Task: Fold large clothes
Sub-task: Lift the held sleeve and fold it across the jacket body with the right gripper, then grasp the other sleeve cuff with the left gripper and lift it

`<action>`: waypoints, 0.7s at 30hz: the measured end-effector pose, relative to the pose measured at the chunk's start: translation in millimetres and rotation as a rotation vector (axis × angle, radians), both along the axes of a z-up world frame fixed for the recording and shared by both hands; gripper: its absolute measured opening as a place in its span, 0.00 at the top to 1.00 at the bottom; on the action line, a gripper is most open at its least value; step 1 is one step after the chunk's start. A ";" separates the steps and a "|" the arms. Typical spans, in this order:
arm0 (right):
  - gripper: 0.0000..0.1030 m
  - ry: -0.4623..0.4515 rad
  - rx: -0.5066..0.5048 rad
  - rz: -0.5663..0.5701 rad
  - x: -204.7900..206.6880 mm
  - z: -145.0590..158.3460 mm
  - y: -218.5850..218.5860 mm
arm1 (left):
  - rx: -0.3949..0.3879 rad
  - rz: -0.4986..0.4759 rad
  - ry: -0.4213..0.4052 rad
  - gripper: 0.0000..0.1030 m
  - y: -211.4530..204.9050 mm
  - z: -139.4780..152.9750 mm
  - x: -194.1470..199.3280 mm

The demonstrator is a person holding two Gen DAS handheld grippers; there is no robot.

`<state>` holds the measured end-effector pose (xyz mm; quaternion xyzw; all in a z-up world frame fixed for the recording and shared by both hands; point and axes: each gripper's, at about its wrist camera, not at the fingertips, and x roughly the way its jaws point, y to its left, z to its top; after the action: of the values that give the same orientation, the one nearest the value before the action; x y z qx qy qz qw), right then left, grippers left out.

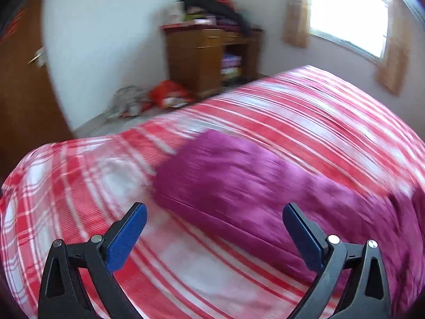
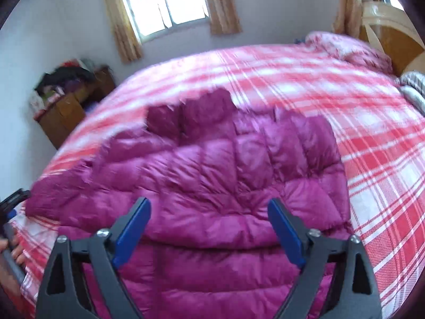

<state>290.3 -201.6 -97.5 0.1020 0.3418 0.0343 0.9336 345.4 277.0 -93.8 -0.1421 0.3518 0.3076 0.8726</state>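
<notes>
A magenta quilted puffer jacket (image 2: 217,175) lies on a bed with a red and white plaid cover (image 2: 345,101). In the left wrist view its folded end (image 1: 239,175) lies on the cover (image 1: 79,175). My left gripper (image 1: 215,210) is open and empty, above the jacket's near edge. My right gripper (image 2: 209,204) is open and empty, over the middle of the jacket. The left gripper's edge and a hand show at the left of the right wrist view (image 2: 10,207).
A wooden cabinet (image 1: 207,58) piled with clothes stands by the far wall, with bags (image 1: 170,95) on the floor beside it. A wooden door (image 1: 24,85) is at left. A window (image 2: 164,2) with curtains and the headboard (image 2: 393,32) lie beyond the bed.
</notes>
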 end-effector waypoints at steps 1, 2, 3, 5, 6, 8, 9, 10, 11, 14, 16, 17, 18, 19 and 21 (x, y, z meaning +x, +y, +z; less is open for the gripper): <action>0.10 -0.015 -0.027 0.014 -5.8 5.6 5.9 | -0.008 0.054 -0.004 0.01 17.2 -1.9 0.0; 0.10 -0.024 -0.051 0.026 -8.0 7.5 12.1 | -0.031 0.102 -0.005 0.01 34.6 -5.4 1.4; 0.10 -0.029 -0.075 0.039 -11.1 8.8 18.7 | -0.058 0.132 -0.004 0.01 47.2 -9.9 3.6; 0.10 -0.024 -0.118 0.068 -10.1 8.6 32.2 | -0.132 0.176 -0.017 0.01 68.3 -20.6 9.8; 0.10 -0.018 -0.140 0.082 -10.1 7.4 38.1 | -0.168 0.198 -0.026 0.01 77.0 -27.0 13.3; 0.10 -0.016 -0.171 0.103 -11.5 6.8 45.9 | -0.247 0.234 -0.030 0.01 87.5 -41.0 19.0; 0.10 -0.015 -0.185 0.110 -11.7 6.6 49.2 | -0.276 0.243 -0.036 0.01 90.6 -46.5 21.6; 0.10 -0.013 -0.195 0.114 -16.2 5.7 51.9 | -0.279 0.258 -0.042 0.01 90.4 -49.2 22.6; 0.10 -0.014 -0.203 0.118 -17.9 5.4 53.9 | -0.256 0.270 -0.054 0.01 87.5 -48.7 23.6; 0.10 -0.011 -0.214 0.129 -22.9 4.4 56.9 | -0.238 0.249 -0.055 0.01 75.5 -48.7 34.0; 0.16 -0.003 -0.208 0.131 -24.4 2.9 57.8 | -0.214 0.232 -0.041 0.01 68.2 -50.0 39.7; 0.18 0.002 -0.201 0.130 -24.8 2.3 58.2 | -0.200 0.226 -0.035 0.01 64.5 -50.8 42.1; 0.20 0.006 -0.196 0.129 -24.2 1.2 58.6 | -0.188 0.222 -0.032 0.01 61.2 -51.2 43.4; 0.25 0.010 -0.191 0.129 -23.1 -0.6 59.0 | -0.180 0.220 -0.035 0.01 62.9 -52.5 42.6; 0.43 0.022 -0.178 0.135 -22.4 -3.9 61.0 | -0.163 0.221 -0.034 0.01 58.8 -53.1 43.5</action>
<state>267.9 -140.6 -101.5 -0.0042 0.3599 0.0655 0.9307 388.9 335.8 -147.0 -0.2555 0.3430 0.3697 0.8248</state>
